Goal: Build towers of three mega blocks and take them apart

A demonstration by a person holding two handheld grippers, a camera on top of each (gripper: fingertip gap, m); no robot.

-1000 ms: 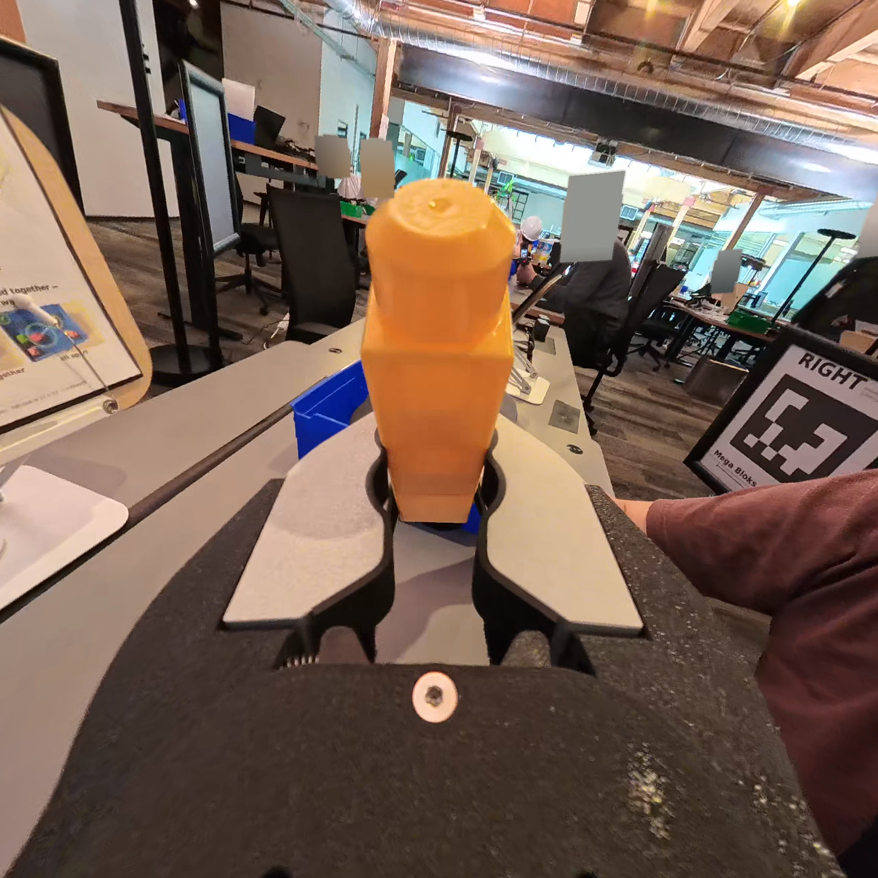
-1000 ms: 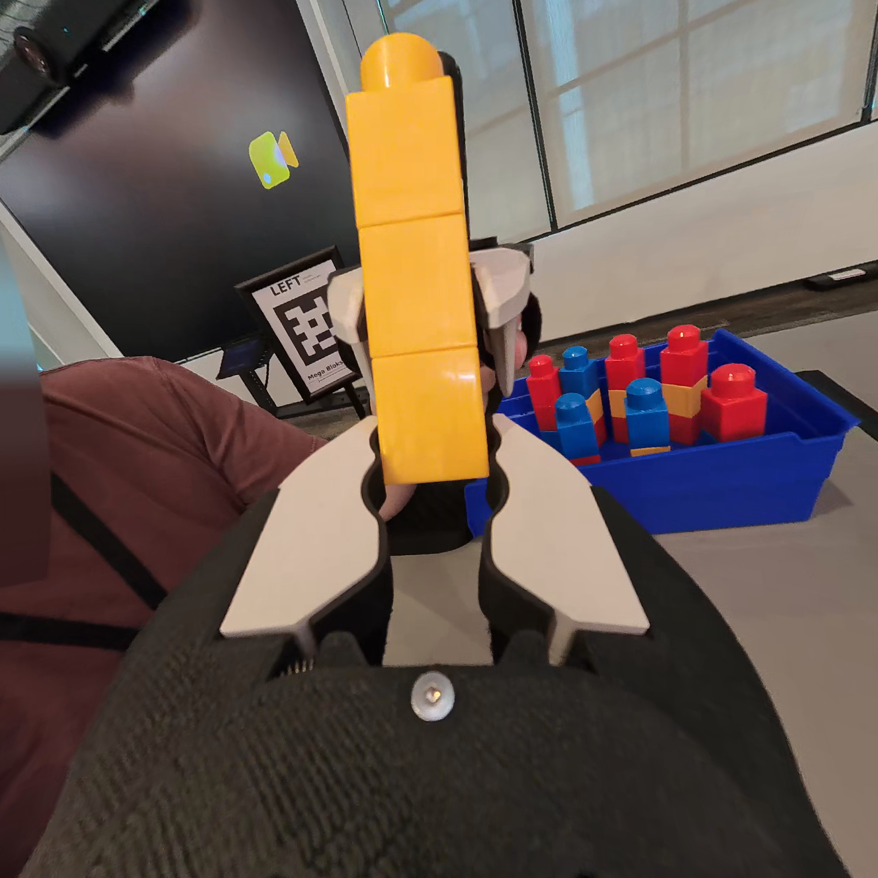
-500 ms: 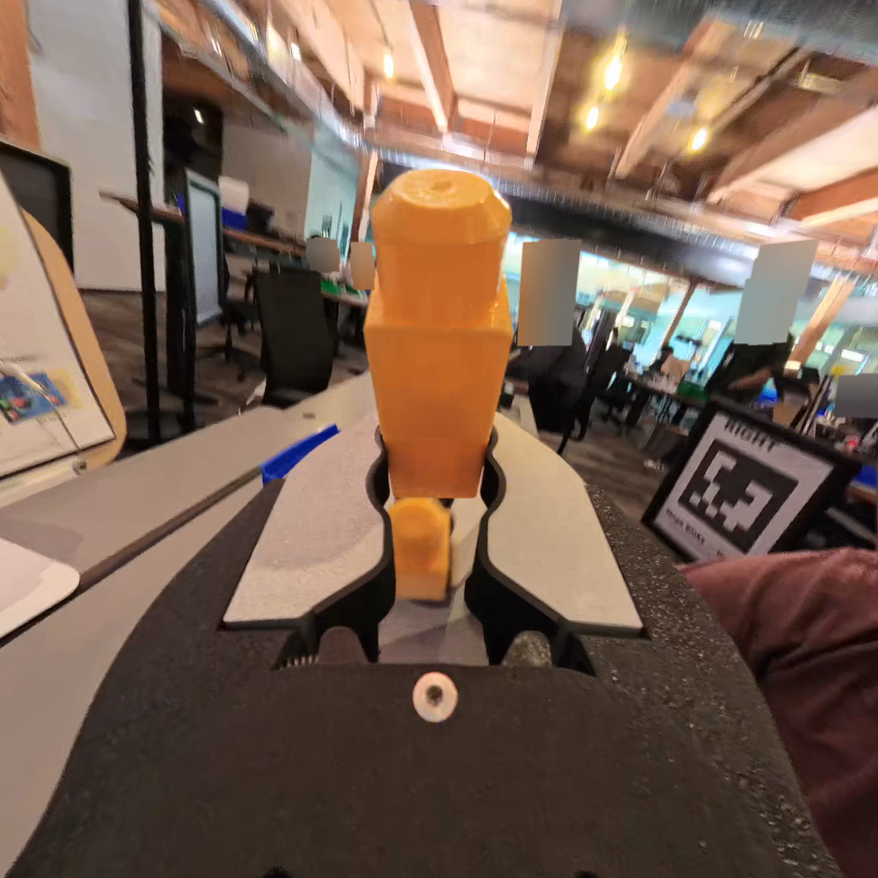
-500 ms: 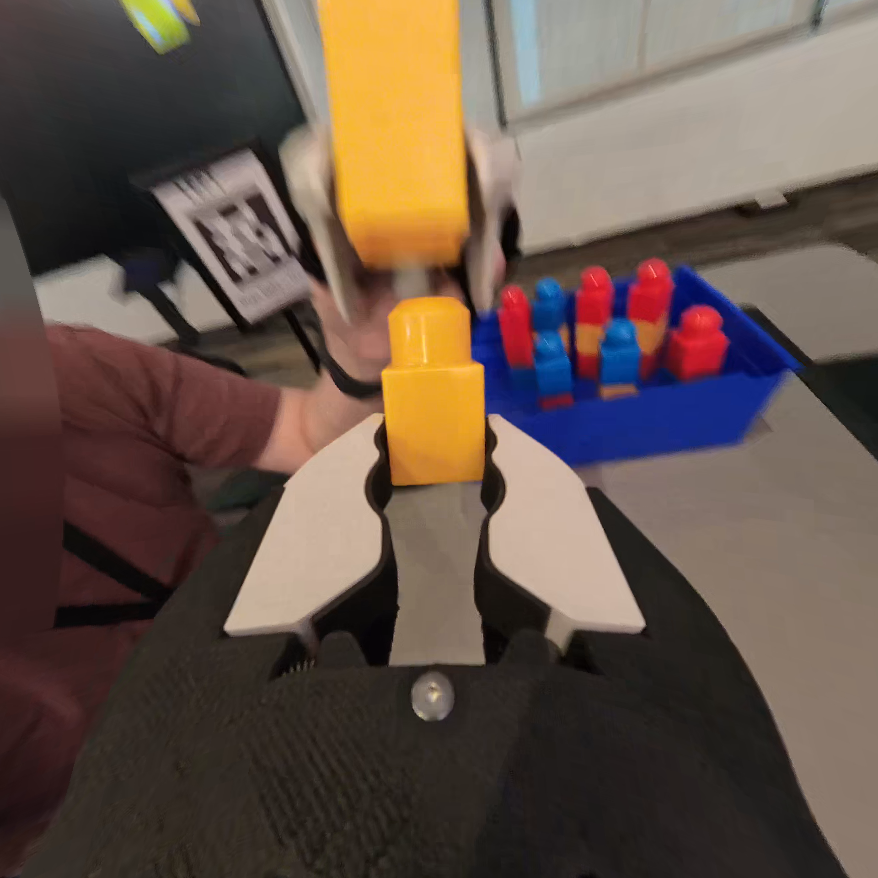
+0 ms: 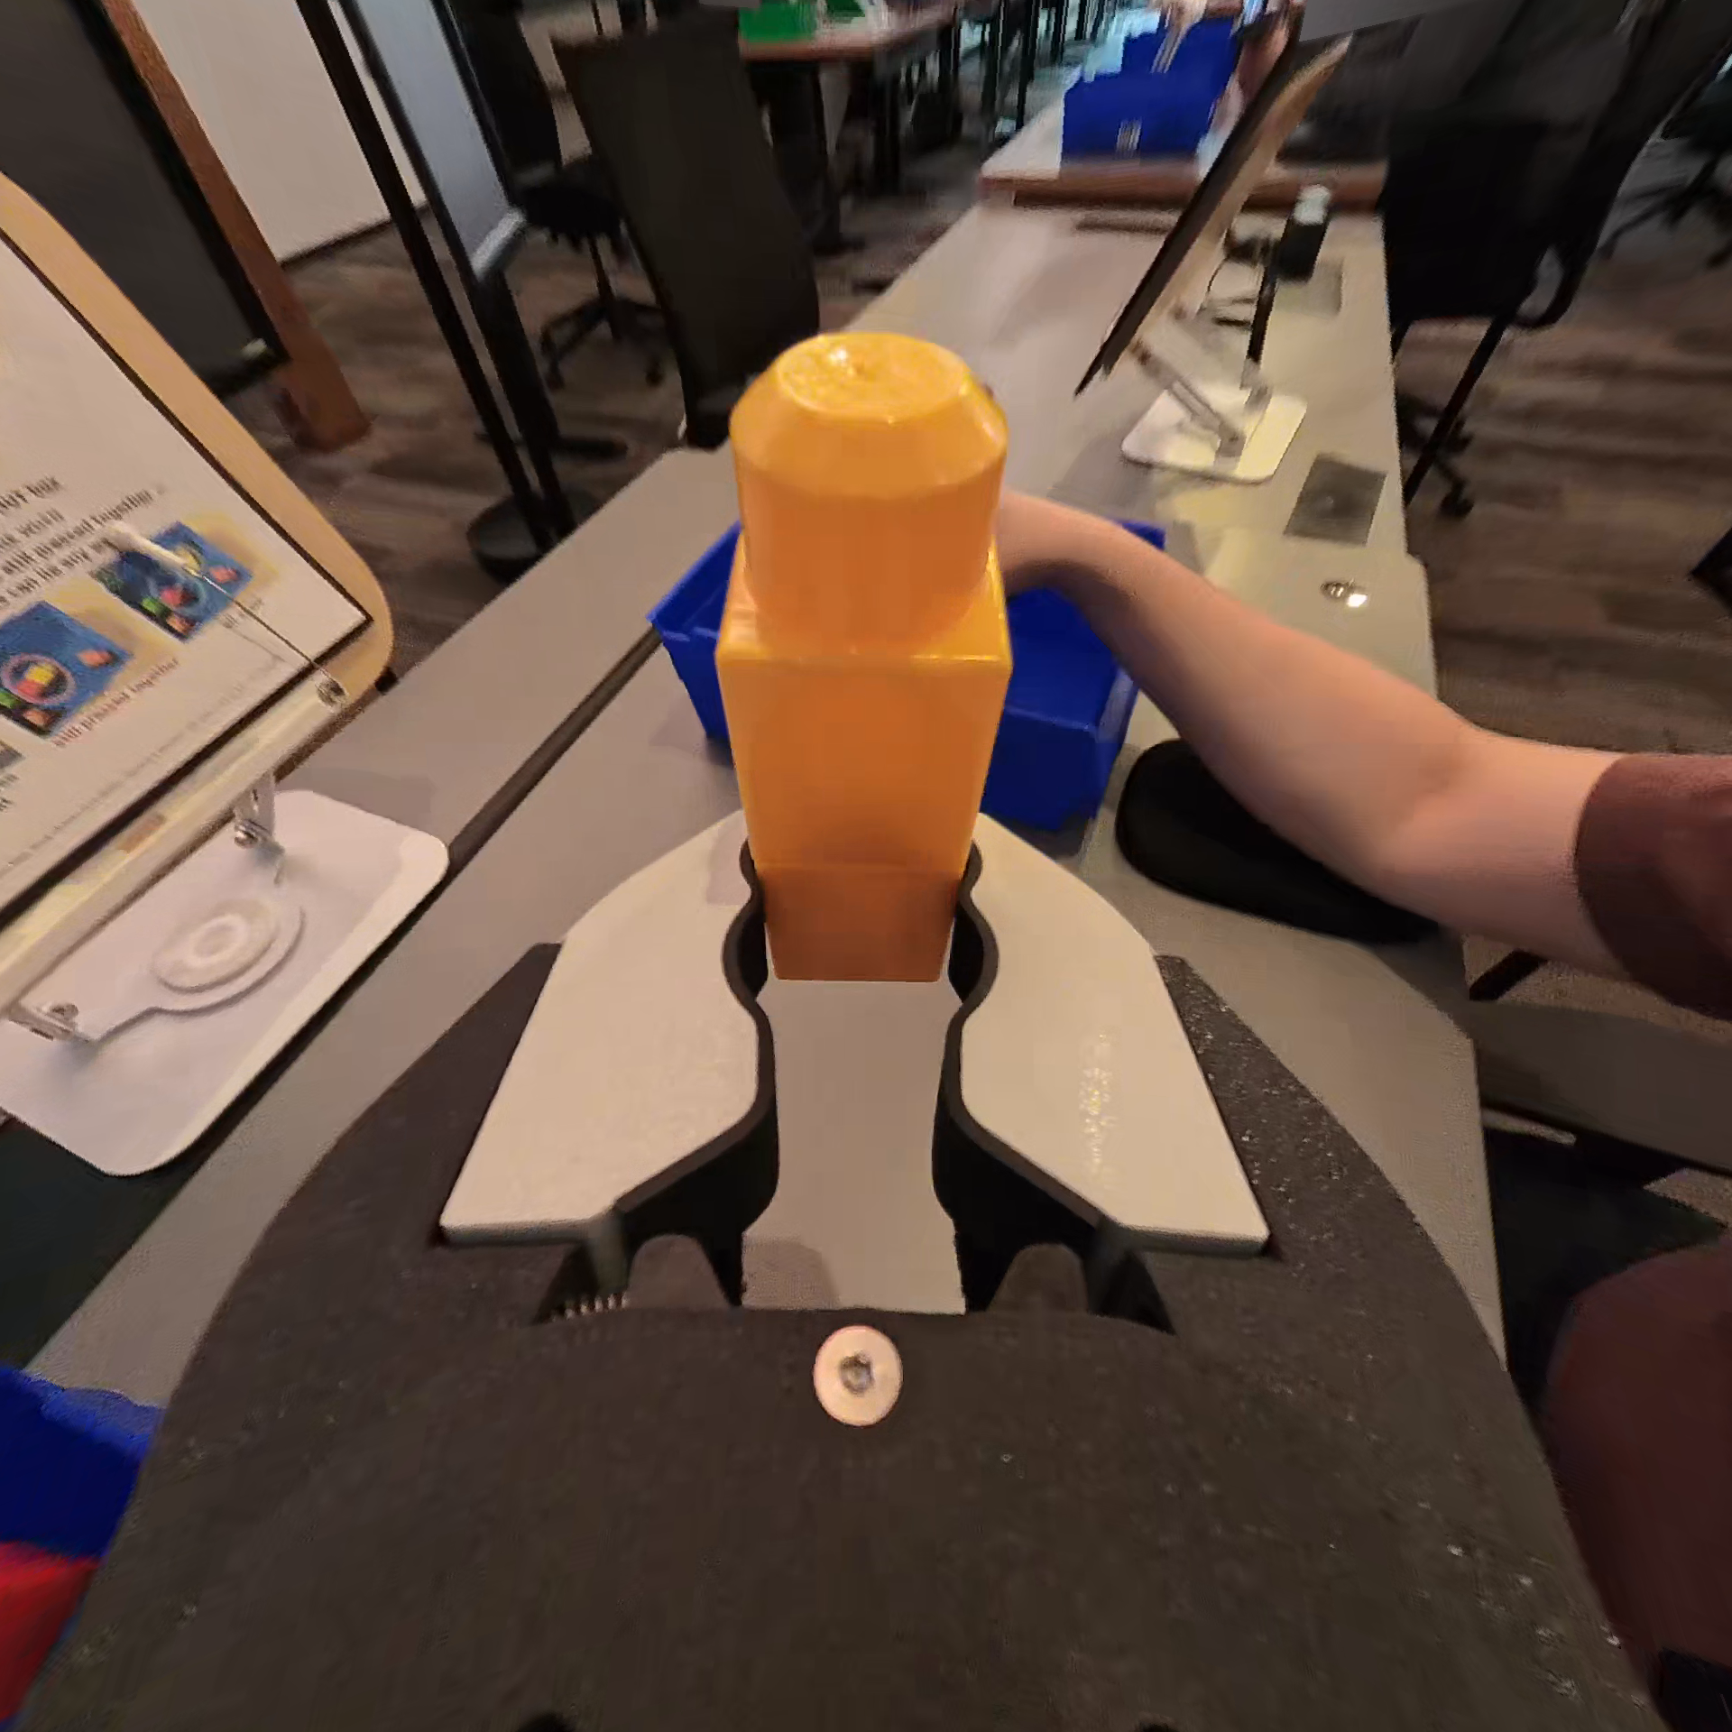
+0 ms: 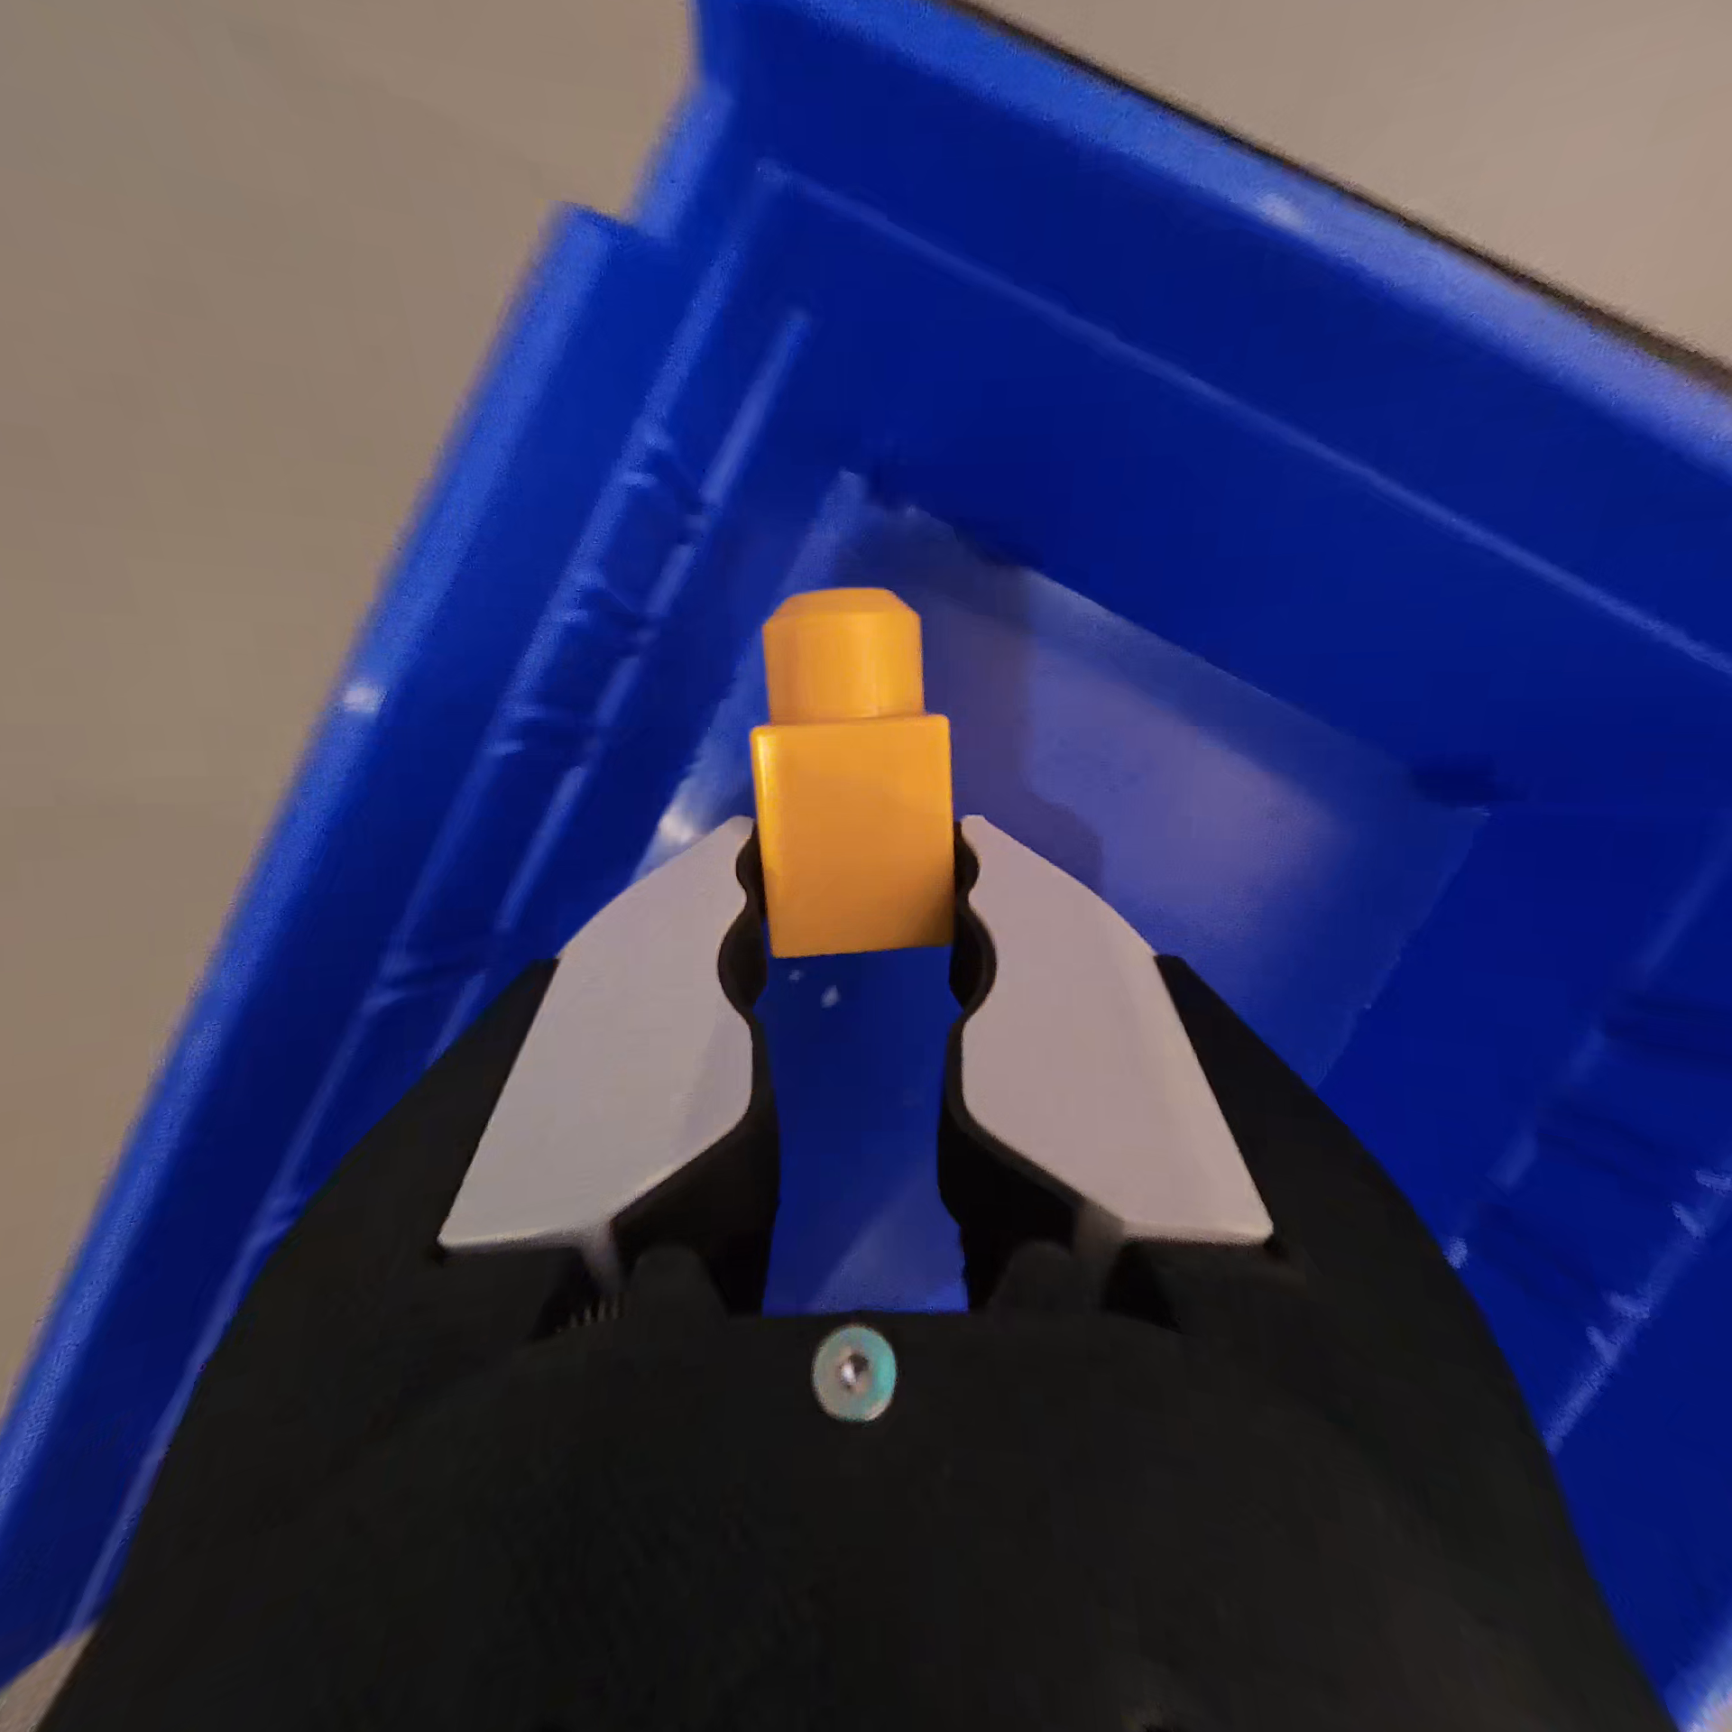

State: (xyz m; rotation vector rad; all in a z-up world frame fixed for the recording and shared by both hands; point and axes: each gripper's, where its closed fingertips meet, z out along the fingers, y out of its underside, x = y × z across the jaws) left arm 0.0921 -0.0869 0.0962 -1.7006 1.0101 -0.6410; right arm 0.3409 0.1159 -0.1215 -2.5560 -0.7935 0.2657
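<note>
While both views are taken at the same instant, each is set out in turn below.

Left wrist view, tongs: the left tongs (image 5: pixel 858 923) are clamped on the bottom block of a two-block orange stack (image 5: pixel 862 712), both pads pressing its sides.
Left wrist view, stack: two orange mega blocks joined end to end stand out from the fingertips, the round stud on the far end.
Left wrist view, bin: a blue bin (image 5: pixel 1068 712) sits on the grey surface (image 5: pixel 525 843) right behind the stack, which hides most of it.
Left wrist view, arm: a person's bare forearm (image 5: pixel 1312 740) with a maroon sleeve reaches from the right into the blue bin; the hand is hidden behind the stack.
Left wrist view, surroundings: a framed instruction sheet (image 5: pixel 122 637) on a white stand stands at the left; black office chairs and other desks lie beyond.

Right wrist view, tongs: the right tongs (image 6: pixel 855 890) grip a single orange mega block (image 6: pixel 851 825), the dark pads touching both of its sides.
Right wrist view, block: its stud points away from the camera, and it hangs over the inside of the blue bin (image 6: pixel 1218 525), near one corner.
Right wrist view, bin: only blue floor and ribbed walls show around the block; grey surface (image 6: pixel 234 281) shows outside the rim.
</note>
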